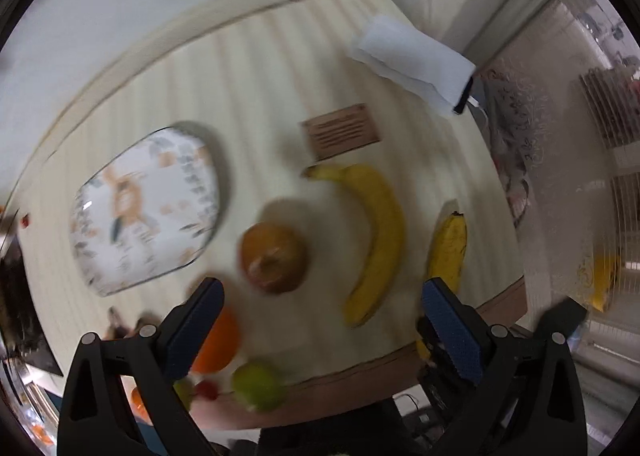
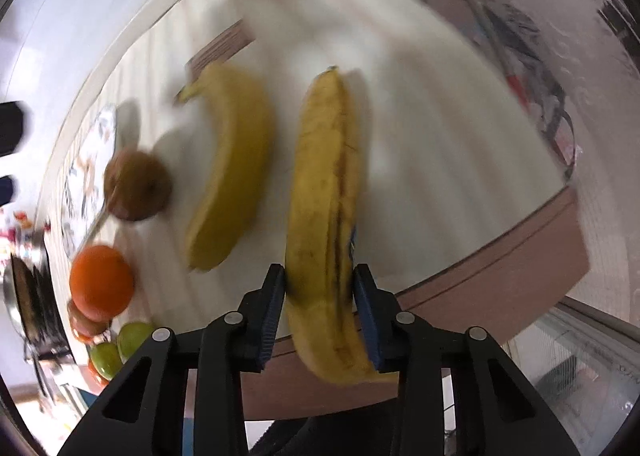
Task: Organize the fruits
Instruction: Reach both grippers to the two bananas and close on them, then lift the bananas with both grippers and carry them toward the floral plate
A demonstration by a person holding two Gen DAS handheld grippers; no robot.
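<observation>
My right gripper [image 2: 320, 276] is shut on a spotted banana [image 2: 324, 192], near the table's front edge; the same banana shows in the left wrist view [image 1: 448, 252]. A second, cleaner banana [image 1: 376, 236] [image 2: 230, 160] lies beside it. A brown round fruit [image 1: 274, 258] [image 2: 136, 184], an orange [image 1: 218, 342] [image 2: 101, 282] and green fruits [image 1: 258, 386] [image 2: 134, 338] lie to the left. A patterned plate [image 1: 144, 208] sits further left. My left gripper [image 1: 320, 296] is open and empty above the brown fruit and the cleaner banana.
A brown card [image 1: 340, 132] and a white folded cloth [image 1: 416, 60] lie at the back of the striped table [image 1: 260, 76]. The table's front edge [image 2: 500, 264] is close. A small red fruit [image 1: 206, 390] lies by the green ones. A wall runs behind.
</observation>
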